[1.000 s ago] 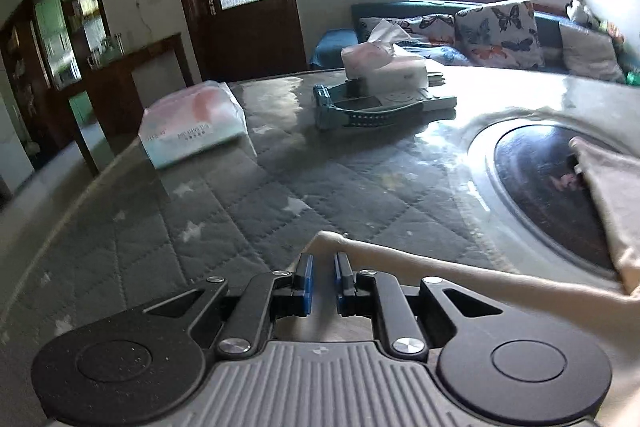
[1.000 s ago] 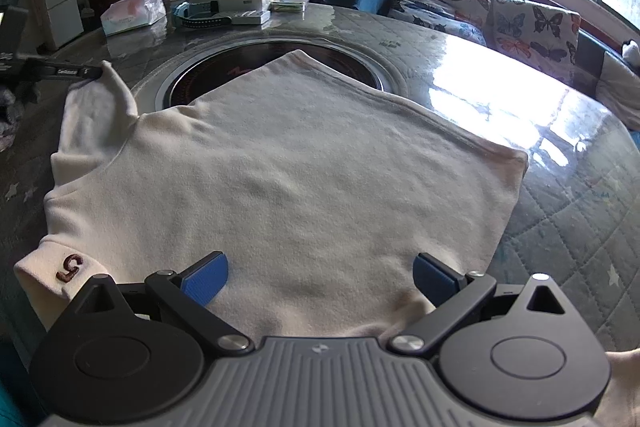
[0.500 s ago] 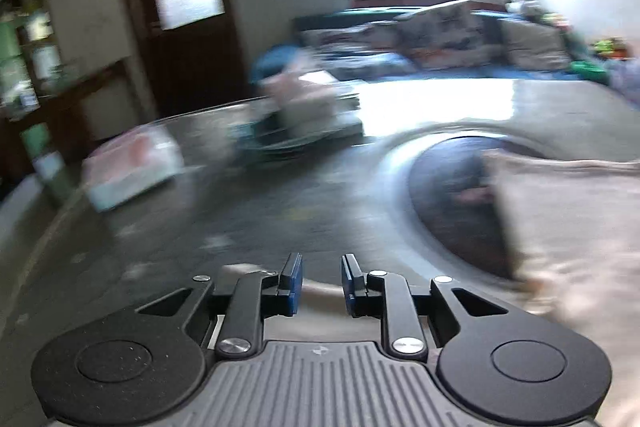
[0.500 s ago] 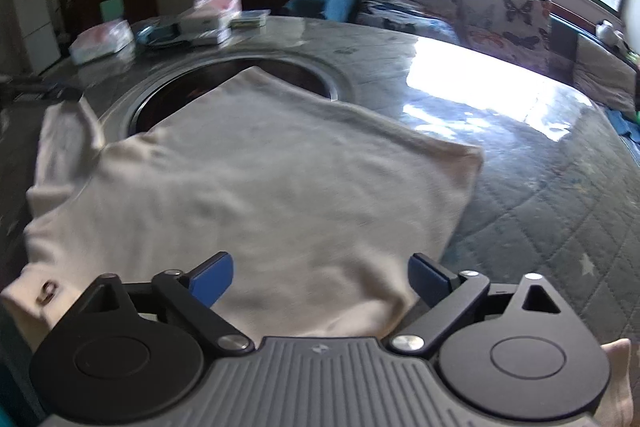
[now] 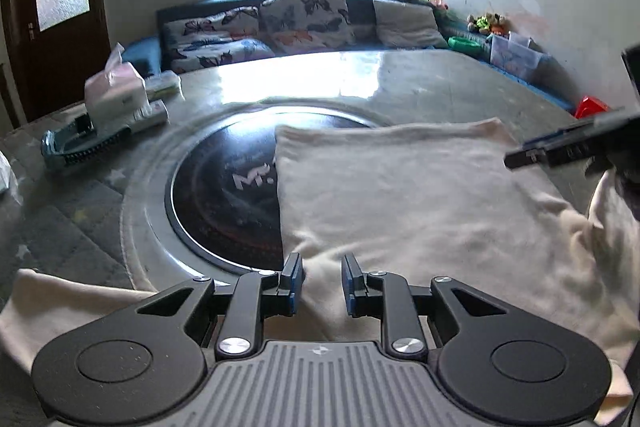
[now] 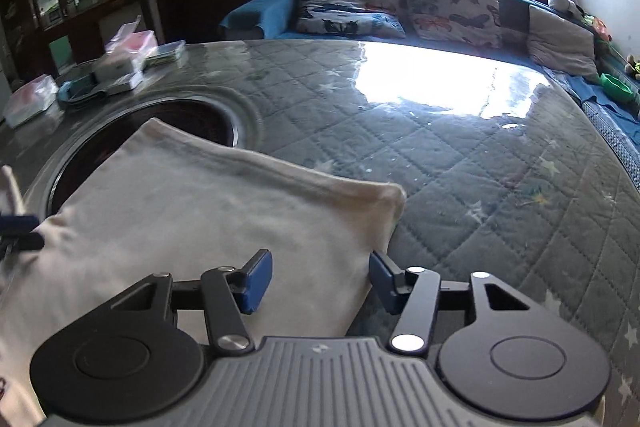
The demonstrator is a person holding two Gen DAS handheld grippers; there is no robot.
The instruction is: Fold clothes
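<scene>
A cream-coloured shirt [image 5: 400, 195] is spread over a round table covered with a grey quilted cloth [image 6: 460, 167], partly overlapping the dark circular inset [image 5: 224, 187] at the table's centre. In the left wrist view, the left gripper [image 5: 322, 285] is seen low over the near edge of the shirt, where a raised fold of fabric lies between its blue-padded fingers [image 5: 291, 283]. A narrow gap is kept between the jaws, and the pads appear to stand just off the fabric on both sides, so no firm grip can be confirmed. A sleeve of the shirt [image 5: 60, 303] trails off to the lower left, partly hidden behind the gripper body.

In the right wrist view, the right gripper [image 6: 320, 281] is placed over the shirt's side edge near a corner [image 6: 394, 195]. Its jaws are closing, about half apart, with the fabric edge lying between and beneath them; the pads are not seen pressing on it.

The right gripper's fingers are also seen at the right edge of the left view [image 5: 568, 147], blurred and cut off. At the far side of the table a tissue box [image 5: 116, 95] and a blue tray [image 5: 80, 147] are made out. The print on the dark inset is half covered by the shirt and cannot be read.
</scene>
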